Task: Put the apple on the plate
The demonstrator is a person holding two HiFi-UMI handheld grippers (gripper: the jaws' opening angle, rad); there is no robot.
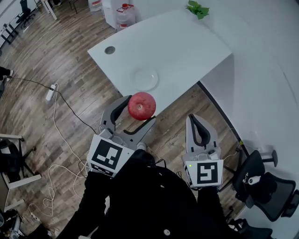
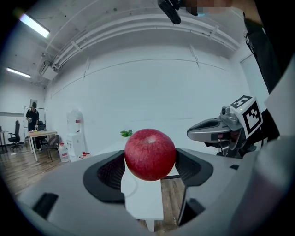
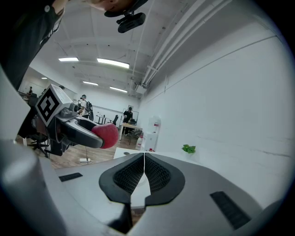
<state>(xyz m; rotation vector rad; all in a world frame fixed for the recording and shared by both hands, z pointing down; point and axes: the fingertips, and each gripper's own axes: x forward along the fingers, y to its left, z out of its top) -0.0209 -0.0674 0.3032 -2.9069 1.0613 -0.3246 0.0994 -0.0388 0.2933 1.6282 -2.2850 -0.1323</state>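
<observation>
- Left gripper [image 1: 139, 110] clamps the apple [image 1: 141, 106] between its 2 jaws, in the air above the floor [image 1: 70, 93], just short of the desk [image 1: 177, 51].
- Plate [image 1: 144, 79] lies on the desk, beyond the apple.
- Right gripper [image 1: 196, 119]: jaws pressed together, holding nothing.

A white table [image 1: 187, 51] with a round cable hole [image 1: 110, 50] stood on grey-brown wood-plank floor [image 1: 70, 70] at the centre of the head view, a green plant [image 1: 197, 9] at its far edge near the top. Water jugs [image 1: 125, 16] sat on the floor beyond it. A power strip [image 1: 51, 92] lay at the left, and a black office chair [image 1: 268, 191] filled the lower right corner. A plain white wall [image 2: 152, 92] spanned the left gripper view under strip lights [image 2: 34, 25]; at far left stood a water dispenser [image 2: 75, 133] and a person [image 2: 33, 117] by a desk [image 2: 41, 134].
</observation>
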